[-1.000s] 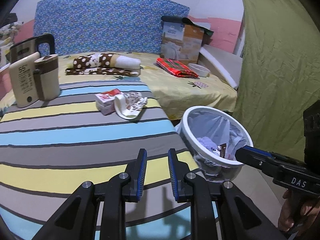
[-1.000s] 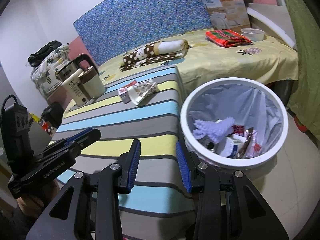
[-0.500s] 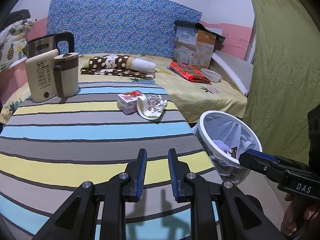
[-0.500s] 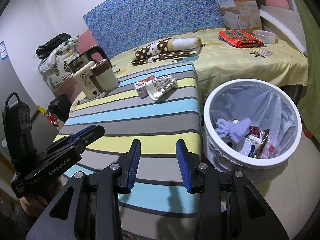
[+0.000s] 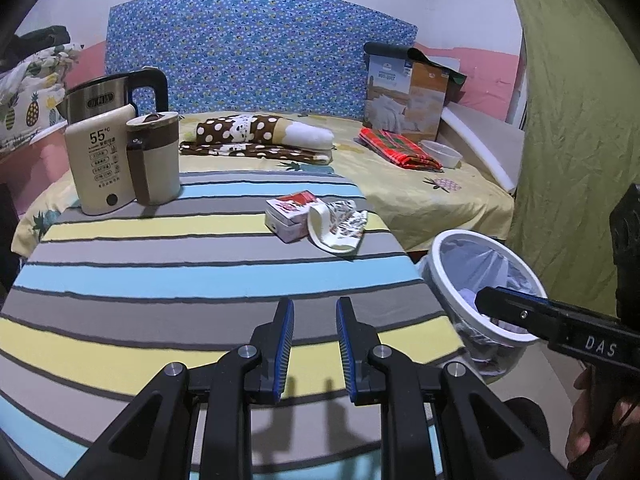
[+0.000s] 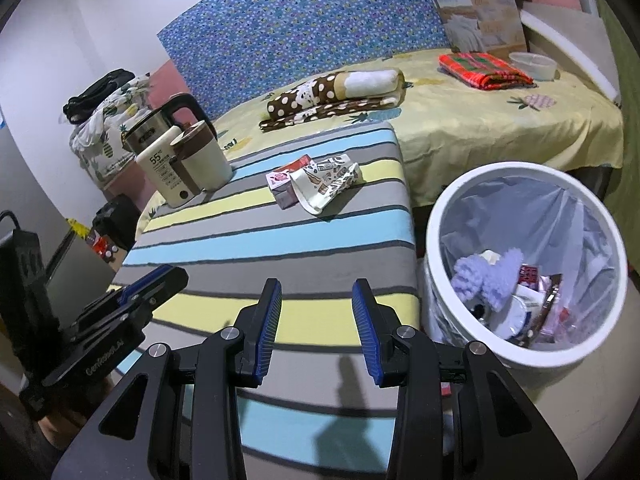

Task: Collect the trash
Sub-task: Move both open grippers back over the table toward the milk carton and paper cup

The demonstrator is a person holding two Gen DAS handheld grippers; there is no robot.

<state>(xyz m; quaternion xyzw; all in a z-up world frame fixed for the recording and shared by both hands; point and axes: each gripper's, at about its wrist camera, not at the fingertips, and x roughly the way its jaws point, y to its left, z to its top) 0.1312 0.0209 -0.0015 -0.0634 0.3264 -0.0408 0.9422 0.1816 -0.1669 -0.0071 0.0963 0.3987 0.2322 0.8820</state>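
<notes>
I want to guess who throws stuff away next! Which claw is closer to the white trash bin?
Right. The right claw hangs open just beside the white trash bin, while the left claw sits farther off, over the striped table.

Small box (image 5: 289, 216) partly covered by crumpled wrapper (image 5: 337, 226) at frame centre. Bin (image 5: 448, 280) rim crossed by right gripper (image 5: 486, 300) at lower right. Kettle (image 5: 102, 94) half hidden behind cream bottle (image 5: 98, 168). Bin contents too jumbled to identify.

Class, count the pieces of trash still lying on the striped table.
2: a small carton and a crumpled paper cup leaning against it, both mid-table toward the bed. Smaller scraps may be hidden.
</notes>
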